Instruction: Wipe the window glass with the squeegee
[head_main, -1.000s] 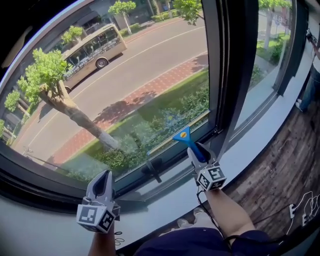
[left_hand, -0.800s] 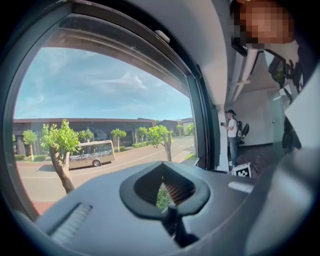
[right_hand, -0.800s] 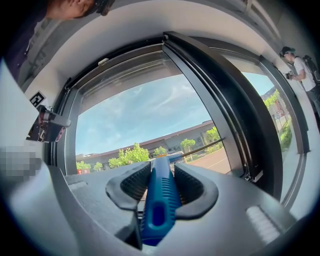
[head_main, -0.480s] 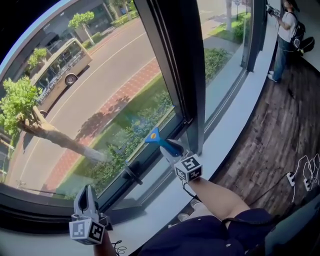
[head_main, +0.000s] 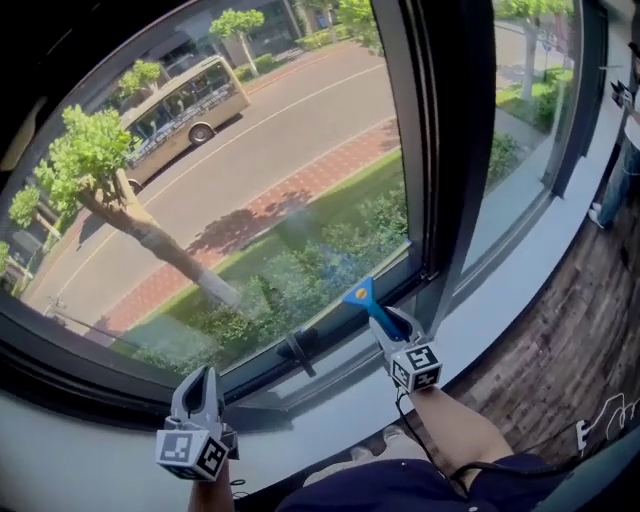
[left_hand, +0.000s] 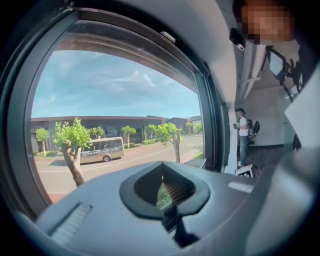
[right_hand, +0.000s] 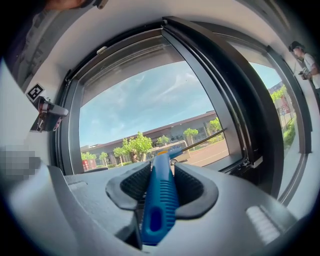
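Squeegee (right_hand: 159, 210) clamped between fingers (right_hand: 192, 189) of right gripper (right_hand: 159, 172).

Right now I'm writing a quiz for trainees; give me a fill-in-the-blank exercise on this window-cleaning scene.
The right gripper is shut on the window squeegee's ____ ribbed plastic handle.
The left gripper, jaws together, holds ____.
Beyond the window glass, a beige ____ is on the grey road.
Missing: blue; nothing; bus.

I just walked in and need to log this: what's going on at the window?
A person holds a gripper in each hand. The right gripper clamps the blue squeegee by its handle, blade end near the bottom of the window glass. The left gripper is shut on nothing, held low over the sill.
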